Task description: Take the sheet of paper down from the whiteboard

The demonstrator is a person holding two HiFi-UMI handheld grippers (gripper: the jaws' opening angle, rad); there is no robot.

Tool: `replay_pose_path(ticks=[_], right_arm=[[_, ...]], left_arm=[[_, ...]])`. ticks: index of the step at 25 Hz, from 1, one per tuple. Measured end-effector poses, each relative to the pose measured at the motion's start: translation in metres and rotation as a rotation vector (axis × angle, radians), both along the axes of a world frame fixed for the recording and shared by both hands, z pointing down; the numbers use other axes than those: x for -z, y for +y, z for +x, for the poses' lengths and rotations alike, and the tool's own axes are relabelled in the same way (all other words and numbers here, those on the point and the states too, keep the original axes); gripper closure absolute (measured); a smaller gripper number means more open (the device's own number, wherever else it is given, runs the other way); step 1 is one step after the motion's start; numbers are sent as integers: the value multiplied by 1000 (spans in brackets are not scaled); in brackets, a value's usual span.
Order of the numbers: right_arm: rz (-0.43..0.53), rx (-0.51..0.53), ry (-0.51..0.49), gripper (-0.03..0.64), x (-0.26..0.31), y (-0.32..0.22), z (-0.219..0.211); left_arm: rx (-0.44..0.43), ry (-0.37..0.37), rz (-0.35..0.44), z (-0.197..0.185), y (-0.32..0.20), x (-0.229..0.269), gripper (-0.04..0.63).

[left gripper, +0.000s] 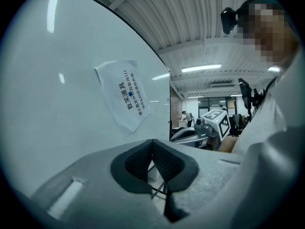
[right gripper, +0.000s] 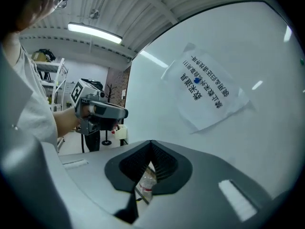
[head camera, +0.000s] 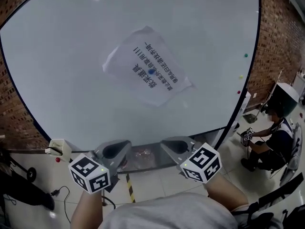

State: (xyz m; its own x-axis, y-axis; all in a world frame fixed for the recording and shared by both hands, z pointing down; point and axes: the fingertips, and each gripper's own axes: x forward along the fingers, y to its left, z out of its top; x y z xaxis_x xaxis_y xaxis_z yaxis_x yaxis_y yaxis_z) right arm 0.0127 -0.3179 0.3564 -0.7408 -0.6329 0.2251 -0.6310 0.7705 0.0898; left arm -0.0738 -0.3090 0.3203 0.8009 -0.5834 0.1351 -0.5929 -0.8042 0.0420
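Brick walls (head camera: pixel 16 113) flank the large white whiteboard (head camera: pixel 62 66), where a printed white sheet of paper (head camera: pixel 147 66) hangs askew, apparently pinned by a small blue magnet (head camera: pixel 151 72). Below it, the grey left gripper (head camera: pixel 116 150) and grey right gripper (head camera: pixel 175 146) hover with jaws together, empty.

The whiteboard (left gripper: pixel 57 142) fills the left side. A sheet of paper (left gripper: pixel 123 101) with printed lines hangs on it, slightly tilted, pinned by a small blue magnet (left gripper: pixel 129 95). Below the sheet and off the board, the left gripper (left gripper: pixel 153 151) has its jaws pressed together with nothing held. Past the board's right edge is the right gripper (left gripper: pixel 183 134) with its marker cube (left gripper: pixel 218 121).
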Motion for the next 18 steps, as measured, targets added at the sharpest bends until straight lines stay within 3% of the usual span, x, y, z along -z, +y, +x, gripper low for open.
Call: replay_pose_path(ticks=[10, 16, 18], right_arm=[[316, -61, 92, 601, 89, -87, 0], [534, -168, 161, 574, 134, -126, 5], [577, -182, 166, 568, 142, -136, 7]], left_arm=[[59, 8, 68, -1, -70, 42, 594], [40, 9, 87, 7, -92, 53, 589], [37, 8, 101, 7, -99, 57, 559]])
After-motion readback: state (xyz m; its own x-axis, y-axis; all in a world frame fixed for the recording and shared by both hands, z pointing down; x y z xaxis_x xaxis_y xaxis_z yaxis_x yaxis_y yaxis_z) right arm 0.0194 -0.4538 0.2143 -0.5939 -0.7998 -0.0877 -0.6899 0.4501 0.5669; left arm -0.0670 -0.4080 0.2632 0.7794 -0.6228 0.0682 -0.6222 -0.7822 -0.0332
